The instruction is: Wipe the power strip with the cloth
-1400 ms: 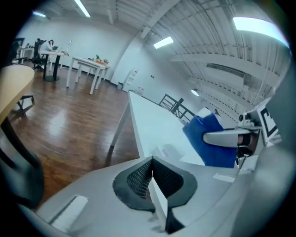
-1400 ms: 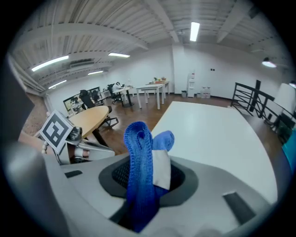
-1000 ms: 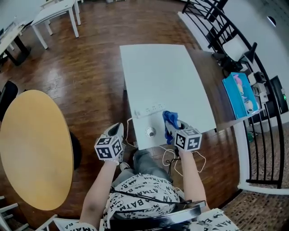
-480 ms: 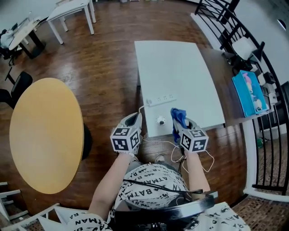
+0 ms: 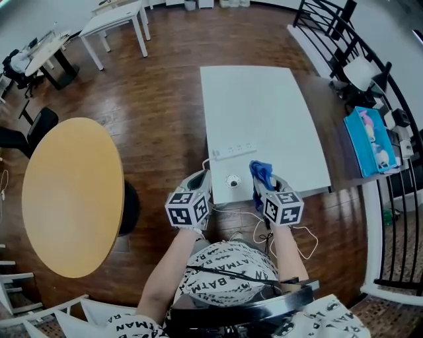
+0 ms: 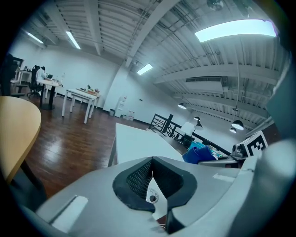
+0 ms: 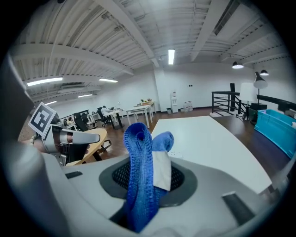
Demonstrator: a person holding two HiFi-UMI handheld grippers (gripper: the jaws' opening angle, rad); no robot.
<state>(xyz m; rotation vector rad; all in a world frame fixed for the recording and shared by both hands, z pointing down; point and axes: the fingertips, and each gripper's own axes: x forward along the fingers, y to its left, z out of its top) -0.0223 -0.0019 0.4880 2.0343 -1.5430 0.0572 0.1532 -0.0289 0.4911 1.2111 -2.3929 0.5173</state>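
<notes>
A white power strip lies across the near part of the white table, with its cable running to a round white plug close to the front edge. My right gripper is shut on a blue cloth, which stands up out of its jaws just right of the plug and short of the strip. My left gripper hangs at the table's near left corner, shut and holding nothing. The plug shows through the hollow between its pads.
A round yellow table stands to the left across the wooden floor. White cable dangles off the table's front edge. A teal box sits on the dark counter at the right, beside a black railing. White desks stand far left.
My left gripper has drawn in closer to the table's near left corner. The right gripper still holds the cloth at the front edge beside the plug.
</notes>
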